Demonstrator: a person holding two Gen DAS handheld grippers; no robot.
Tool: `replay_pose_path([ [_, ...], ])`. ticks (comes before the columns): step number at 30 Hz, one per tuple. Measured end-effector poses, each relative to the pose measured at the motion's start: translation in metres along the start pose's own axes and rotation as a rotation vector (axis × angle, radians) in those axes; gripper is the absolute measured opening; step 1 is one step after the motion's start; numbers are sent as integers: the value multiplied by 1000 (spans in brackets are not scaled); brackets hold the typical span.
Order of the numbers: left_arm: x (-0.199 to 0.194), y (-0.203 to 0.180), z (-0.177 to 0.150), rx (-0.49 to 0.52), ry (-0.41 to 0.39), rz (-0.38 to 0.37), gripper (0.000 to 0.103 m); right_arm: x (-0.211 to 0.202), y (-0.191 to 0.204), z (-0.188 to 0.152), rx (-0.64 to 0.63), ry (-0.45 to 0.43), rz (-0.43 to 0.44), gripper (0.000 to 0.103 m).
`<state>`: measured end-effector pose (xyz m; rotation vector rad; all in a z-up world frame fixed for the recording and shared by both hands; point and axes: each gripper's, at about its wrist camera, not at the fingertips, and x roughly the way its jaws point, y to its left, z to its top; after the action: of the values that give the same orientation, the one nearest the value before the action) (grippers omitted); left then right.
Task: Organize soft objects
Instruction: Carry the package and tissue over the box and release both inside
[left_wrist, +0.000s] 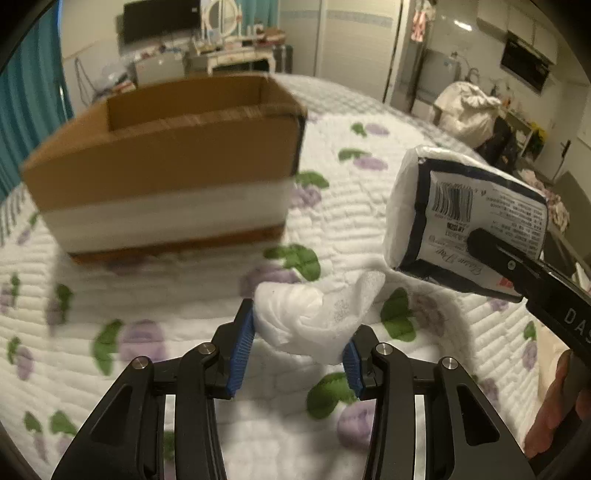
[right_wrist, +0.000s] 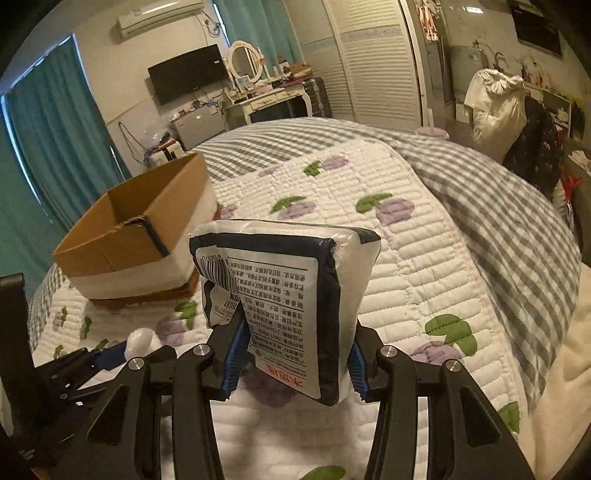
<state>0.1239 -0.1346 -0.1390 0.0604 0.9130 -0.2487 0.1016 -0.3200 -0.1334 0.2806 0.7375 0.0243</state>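
Observation:
My left gripper (left_wrist: 297, 350) is shut on a crumpled white tissue wad (left_wrist: 314, 317) and holds it above the quilt; the wad also shows in the right wrist view (right_wrist: 142, 341). My right gripper (right_wrist: 293, 356) is shut on a tissue pack (right_wrist: 284, 302), white with dark blue edges and a barcode, held upright above the bed. In the left wrist view the pack (left_wrist: 465, 221) hangs at the right, clamped by the right gripper's black finger (left_wrist: 517, 269). An open cardboard box (left_wrist: 166, 162) stands on the bed ahead of the left gripper, and to the left in the right wrist view (right_wrist: 140, 229).
The bed carries a white quilt with purple flowers (right_wrist: 406, 258) and a grey checked blanket (right_wrist: 498, 206) at the right. Behind the bed stand a dressing table (right_wrist: 266, 99), a TV (right_wrist: 188, 74), teal curtains (right_wrist: 55, 147) and a white bag (right_wrist: 495, 107).

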Motion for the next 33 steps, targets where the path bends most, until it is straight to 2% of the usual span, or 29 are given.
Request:
replay_pose_path([
  [11, -104, 29, 24, 32, -190, 62, 42, -78, 68, 23, -91, -120, 47, 47],
  [16, -129, 47, 43, 50, -256, 104, 42, -96, 105, 40, -150, -160, 86, 47],
  [24, -131, 85, 80, 37, -317, 155, 42, -82, 156, 85, -236, -198, 127, 47],
  [33, -84, 120, 132, 28, -333, 193, 42, -19, 182, 137, -244, -205, 144, 47],
])
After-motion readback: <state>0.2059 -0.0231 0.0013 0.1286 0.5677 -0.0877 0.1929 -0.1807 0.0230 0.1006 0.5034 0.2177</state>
